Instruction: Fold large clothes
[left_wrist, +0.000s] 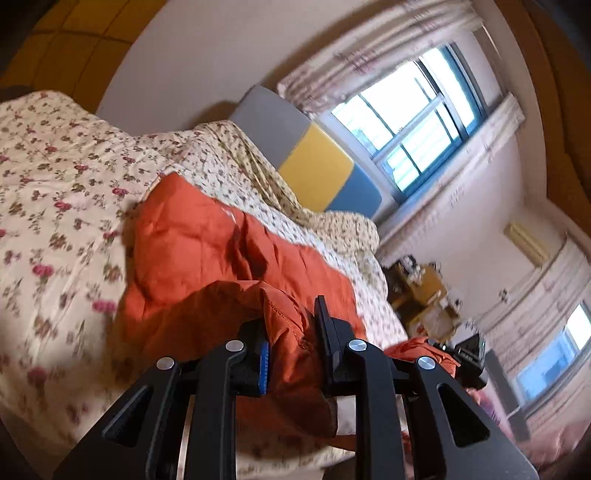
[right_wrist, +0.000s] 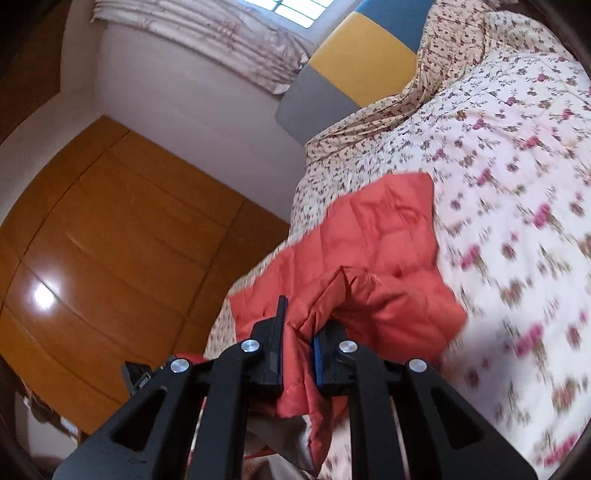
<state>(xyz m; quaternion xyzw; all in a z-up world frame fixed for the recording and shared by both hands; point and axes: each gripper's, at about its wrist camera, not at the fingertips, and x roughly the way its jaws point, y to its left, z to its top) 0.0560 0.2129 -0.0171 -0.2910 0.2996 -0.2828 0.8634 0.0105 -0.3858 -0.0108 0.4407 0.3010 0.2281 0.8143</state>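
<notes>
Orange quilted fabric is pinched in both tongs: the left gripper (left_wrist: 291, 334) is clamped on a bunched edge of the orange jacket (left_wrist: 207, 240), and the right gripper (right_wrist: 299, 332) is clamped on another raised fold of it. Beyond the tongs, the jacket lies spread on the floral bedspread (left_wrist: 55, 184), near the bed's side edge, its long axis running away toward the headboard (left_wrist: 314, 162) of grey, yellow and blue panels. A wooden wardrobe (right_wrist: 122, 240) stands beside the bed. A curtained window (left_wrist: 413, 122) is behind the headboard.
</notes>
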